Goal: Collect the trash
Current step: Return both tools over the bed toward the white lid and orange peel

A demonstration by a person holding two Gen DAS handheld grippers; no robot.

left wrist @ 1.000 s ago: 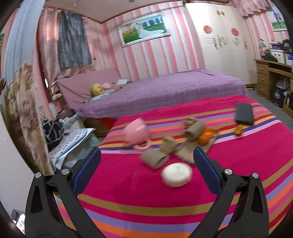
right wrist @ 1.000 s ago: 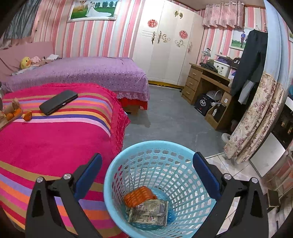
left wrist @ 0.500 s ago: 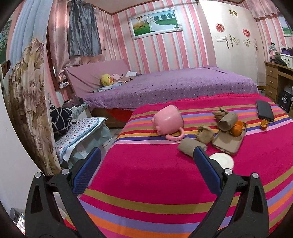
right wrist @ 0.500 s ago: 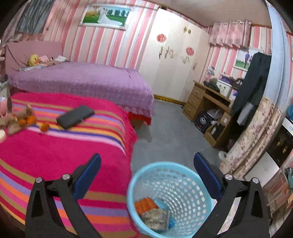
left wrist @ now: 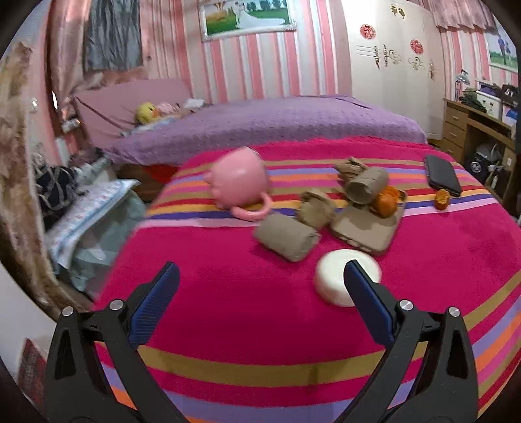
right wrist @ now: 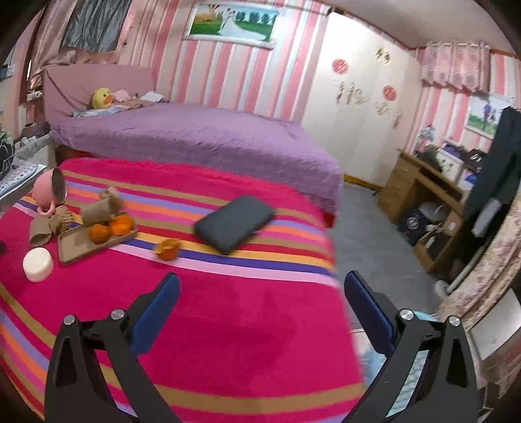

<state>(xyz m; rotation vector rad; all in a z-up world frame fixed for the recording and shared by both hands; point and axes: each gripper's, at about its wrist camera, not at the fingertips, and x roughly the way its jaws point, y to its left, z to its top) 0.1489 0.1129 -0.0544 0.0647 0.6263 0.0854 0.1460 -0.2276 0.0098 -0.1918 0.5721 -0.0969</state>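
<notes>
Pink striped walls [right wrist: 228, 75] across the top, framed picture [right wrist: 232, 24] upper centre, white wardrobe [right wrist: 361, 110] right, purple bed [right wrist: 195, 140] mid-frame, wooden desk [right wrist: 420, 195] far right, grey floor [right wrist: 374, 221].

Left tongs [left wrist: 260, 276] wide apart, nothing btwn, right tongs [right wrist: 260, 279] same, both empty

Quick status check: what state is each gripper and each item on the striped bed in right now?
Left gripper: open, empty.
Right gripper: open, empty.
Pink mug: tipped on its side.
White lid: lying flat.
Cardboard tray: flat, holding oranges.
Paper tube: on its side, on the tray.
Loose orange peel: on the blanket, apart from the tray.
Black case: closed, flat.
</notes>
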